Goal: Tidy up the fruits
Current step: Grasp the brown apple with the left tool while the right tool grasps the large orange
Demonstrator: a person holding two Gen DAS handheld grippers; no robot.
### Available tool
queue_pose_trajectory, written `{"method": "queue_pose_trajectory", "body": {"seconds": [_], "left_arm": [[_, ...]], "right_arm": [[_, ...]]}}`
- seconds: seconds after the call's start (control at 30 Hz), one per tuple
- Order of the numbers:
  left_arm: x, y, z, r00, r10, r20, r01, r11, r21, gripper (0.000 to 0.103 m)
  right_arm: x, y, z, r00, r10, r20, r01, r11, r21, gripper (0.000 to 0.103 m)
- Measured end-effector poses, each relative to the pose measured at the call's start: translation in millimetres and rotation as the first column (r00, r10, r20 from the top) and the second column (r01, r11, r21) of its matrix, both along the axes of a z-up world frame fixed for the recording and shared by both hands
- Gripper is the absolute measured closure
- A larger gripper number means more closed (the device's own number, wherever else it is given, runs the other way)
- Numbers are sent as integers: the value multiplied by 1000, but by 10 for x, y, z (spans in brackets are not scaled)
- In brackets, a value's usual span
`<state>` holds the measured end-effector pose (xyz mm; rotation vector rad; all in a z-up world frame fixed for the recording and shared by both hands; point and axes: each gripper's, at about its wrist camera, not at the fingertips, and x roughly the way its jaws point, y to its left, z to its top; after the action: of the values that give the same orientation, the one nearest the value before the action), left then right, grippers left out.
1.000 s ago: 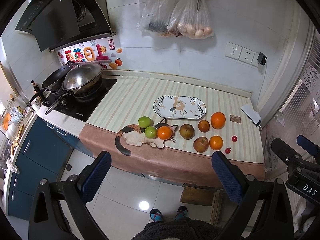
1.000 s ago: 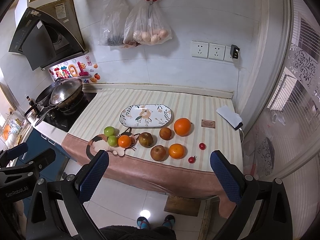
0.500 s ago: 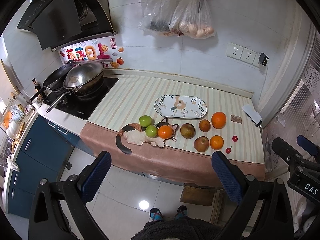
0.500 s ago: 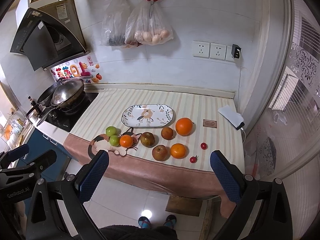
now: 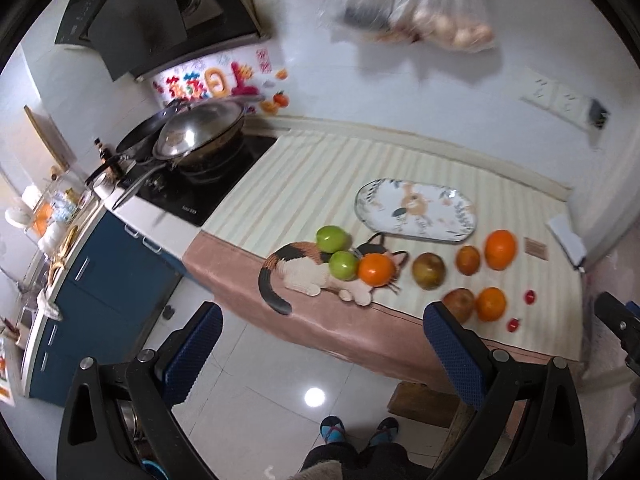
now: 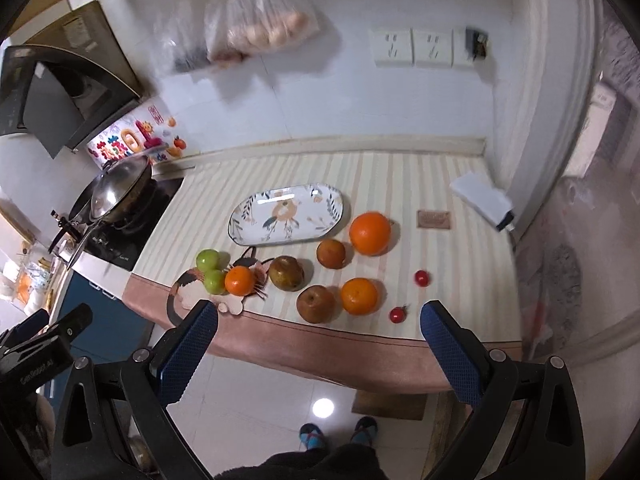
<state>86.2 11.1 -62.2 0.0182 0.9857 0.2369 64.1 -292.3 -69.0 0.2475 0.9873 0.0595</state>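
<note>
Fruit lies loose on the striped counter cloth [image 6: 400, 184]: two green apples [image 6: 208, 260], three oranges with the biggest [image 6: 369, 233] at the right, brown pears [image 6: 286, 273] and two cherry tomatoes [image 6: 421, 278]. An empty oval patterned plate [image 6: 286, 215] sits behind them; it also shows in the left wrist view [image 5: 416, 210]. My left gripper [image 5: 320, 356] and right gripper [image 6: 318, 344] are both open and empty, held in front of the counter's near edge, above the floor. The green apples [image 5: 334, 239] and an orange [image 5: 376, 269] rest on a cat-shaped mat [image 5: 308, 276].
A stove with a lidded wok [image 5: 196, 132] stands at the left. Plastic bags [image 6: 256, 20] hang on the wall above. A white box [image 6: 482, 200] and a small brown card [image 6: 434, 219] lie at the counter's right. My feet [image 6: 338, 432] are on the tiled floor.
Both grippers have moved closer to the counter and tilted down; the fruit looks larger and the view is motion-blurred. Nothing on the counter has moved.
</note>
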Motion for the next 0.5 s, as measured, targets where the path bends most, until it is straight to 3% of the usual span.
{"method": "queue_pose_trajectory", "body": {"seconds": [0.3, 0.5], "left_arm": [[763, 170, -705, 982, 77, -174, -85, 996, -39, 0], [1346, 95, -1188, 954, 34, -298, -63, 994, -89, 0]], "right_arm": [[922, -183, -858, 988, -27, -154, 30, 999, 12, 0], [1388, -309, -1389, 965, -68, -252, 76, 997, 22, 0]]}}
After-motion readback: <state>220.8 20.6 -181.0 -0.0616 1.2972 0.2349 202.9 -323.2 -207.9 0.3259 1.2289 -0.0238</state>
